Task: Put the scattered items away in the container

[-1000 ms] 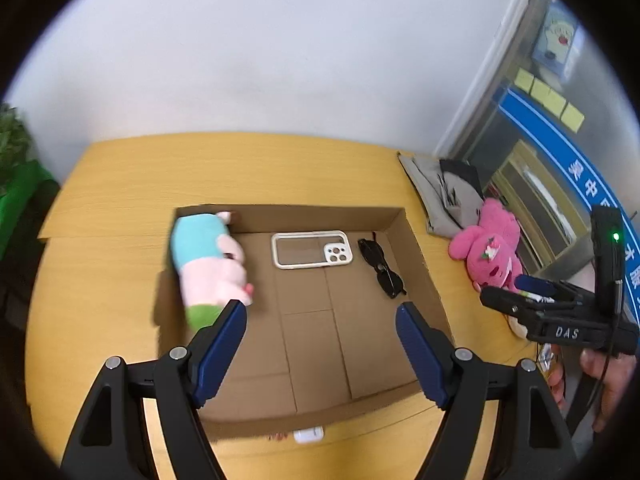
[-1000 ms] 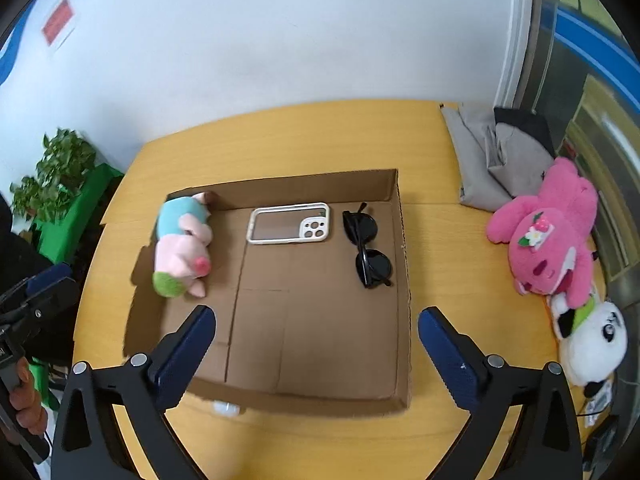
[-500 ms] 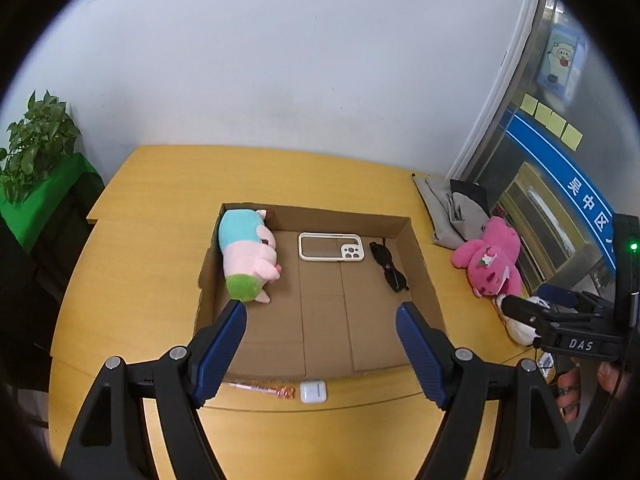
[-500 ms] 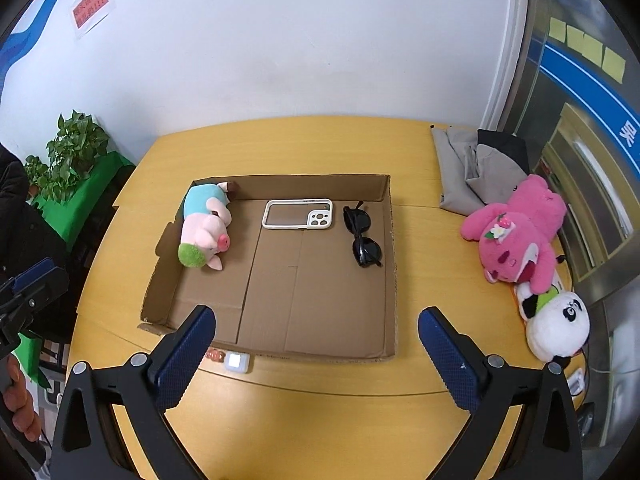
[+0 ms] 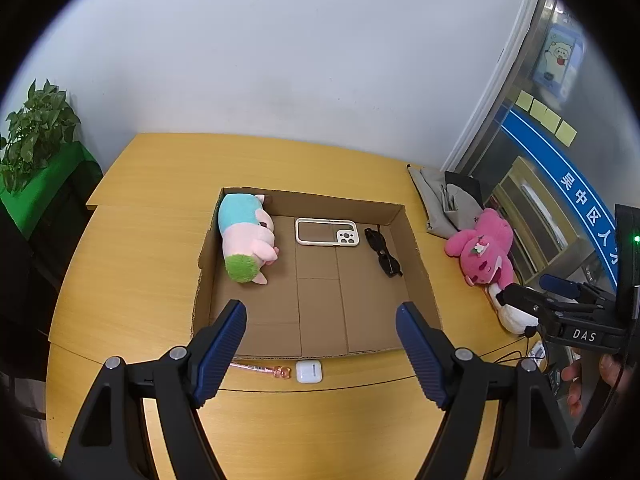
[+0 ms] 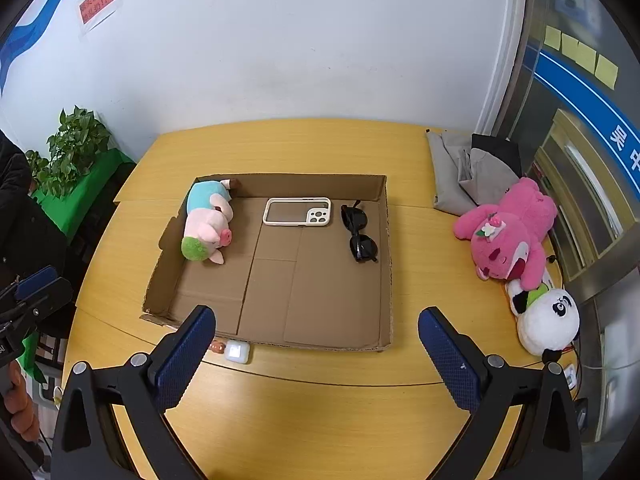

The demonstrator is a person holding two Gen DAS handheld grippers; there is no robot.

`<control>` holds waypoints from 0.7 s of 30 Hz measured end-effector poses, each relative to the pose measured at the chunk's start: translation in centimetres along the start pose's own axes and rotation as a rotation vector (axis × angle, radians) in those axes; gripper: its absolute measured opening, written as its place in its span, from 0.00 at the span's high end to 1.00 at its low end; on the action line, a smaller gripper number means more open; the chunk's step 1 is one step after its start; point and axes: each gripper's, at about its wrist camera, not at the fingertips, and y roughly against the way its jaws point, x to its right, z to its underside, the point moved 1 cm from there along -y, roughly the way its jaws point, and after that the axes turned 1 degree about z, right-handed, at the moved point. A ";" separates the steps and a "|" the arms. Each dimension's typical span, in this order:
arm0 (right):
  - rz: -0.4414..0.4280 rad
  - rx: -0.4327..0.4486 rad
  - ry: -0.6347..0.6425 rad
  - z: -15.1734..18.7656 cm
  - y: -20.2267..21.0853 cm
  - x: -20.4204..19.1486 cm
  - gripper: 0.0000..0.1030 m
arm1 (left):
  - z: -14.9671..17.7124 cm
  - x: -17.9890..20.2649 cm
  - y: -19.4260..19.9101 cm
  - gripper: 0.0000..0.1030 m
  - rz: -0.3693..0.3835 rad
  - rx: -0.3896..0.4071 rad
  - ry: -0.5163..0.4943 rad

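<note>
A shallow cardboard box point(image 5: 416, 248) point(image 6: 386, 240) lies on the yellow table. Inside it are a pastel plush pig point(image 5: 246, 246) point(image 6: 206, 226), a white phone case point(image 5: 326, 232) point(image 6: 298, 212) and black sunglasses point(image 5: 384, 254) point(image 6: 360, 232). A white earbud case point(image 5: 309, 372) point(image 6: 237, 352) and a pink pen point(image 5: 260, 369) lie on the table just in front of the box. My left gripper point(image 5: 320, 344) is open and empty, above the table's near edge. My right gripper point(image 6: 318, 354) is open and empty, likewise pulled back from the box.
A pink plush bear point(image 5: 482, 250) point(image 6: 508, 232) and a panda plush point(image 6: 546, 320) lie on the table's right side, with folded grey cloth point(image 6: 468, 172) behind them. A potted plant point(image 6: 76, 148) stands at the left. The right gripper shows in the left wrist view point(image 5: 560, 304).
Both grippers have drawn back and up from the box. The whole box, the earbud case and the pen have come into view. The plush pig lies in the box.
</note>
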 end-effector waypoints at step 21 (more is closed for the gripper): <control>-0.020 -0.040 0.001 -0.1 -2.9 0.5 0.00 | -0.1 -1.1 -3.2 0.25 0.008 -0.068 0.024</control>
